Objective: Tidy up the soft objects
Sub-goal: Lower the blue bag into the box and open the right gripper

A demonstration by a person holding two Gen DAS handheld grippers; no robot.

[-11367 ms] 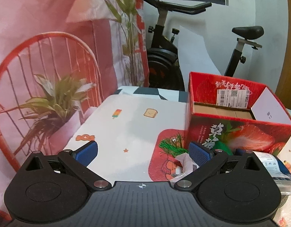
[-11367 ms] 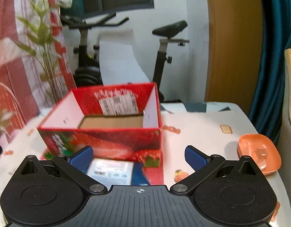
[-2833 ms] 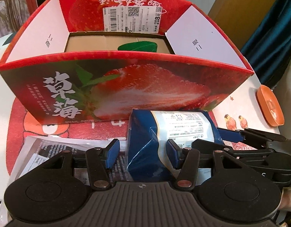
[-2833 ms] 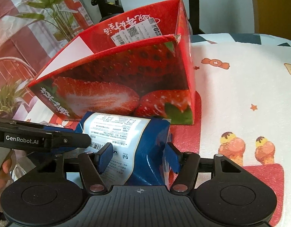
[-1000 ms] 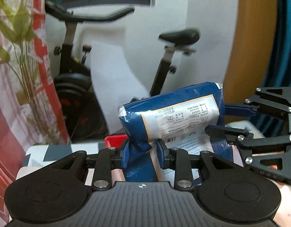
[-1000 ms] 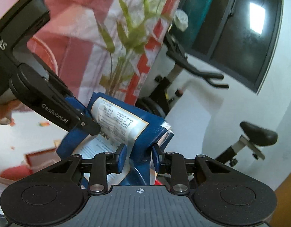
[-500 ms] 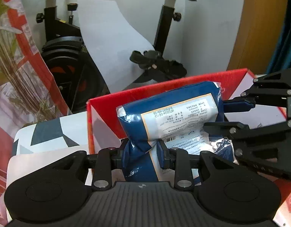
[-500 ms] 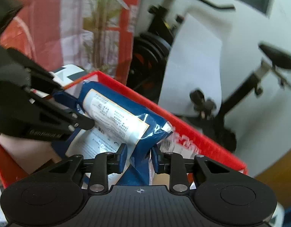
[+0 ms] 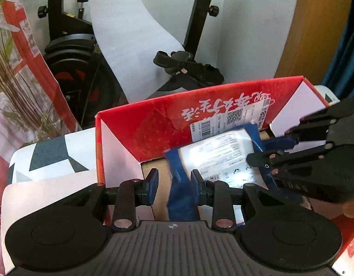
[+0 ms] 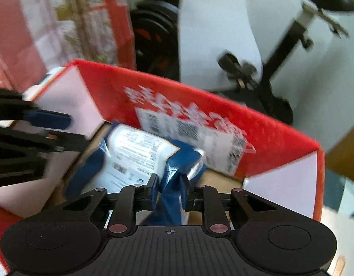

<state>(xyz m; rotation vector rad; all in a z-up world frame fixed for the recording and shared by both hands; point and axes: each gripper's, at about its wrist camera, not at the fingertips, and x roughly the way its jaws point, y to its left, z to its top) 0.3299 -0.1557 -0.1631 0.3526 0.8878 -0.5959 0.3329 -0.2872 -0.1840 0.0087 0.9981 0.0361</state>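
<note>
Our biggest worry here is that the blue package [image 9: 213,158] is soft and held unevenly, so it could sag, twist or catch on a flap of the red strawberry box [image 9: 154,124] as we set it down. In the left wrist view the left tool [image 9: 173,185] stands at a narrow gap, and only its right pad seems to touch the package's corner; a clear space shows beside the other pad, so we judge that this side may not be gripping at all. The right tool [image 10: 169,189] is pinched almost completely closed on the crinkled end of the package, which leaves most of the weight hanging from a thin fold of wrapper that could slip or tear. If we let go unevenly, the package may land propped against the back wall with the shipping label [image 10: 190,131] instead of lying flat on the cardboard floor. The package sits inside the box's opening, low between the white side flaps, though we cannot tell if it rests on the bottom. Both tools point steeply down into the box from the near side, and a fingertip [image 9: 353,208] shows beside the right one.
</note>
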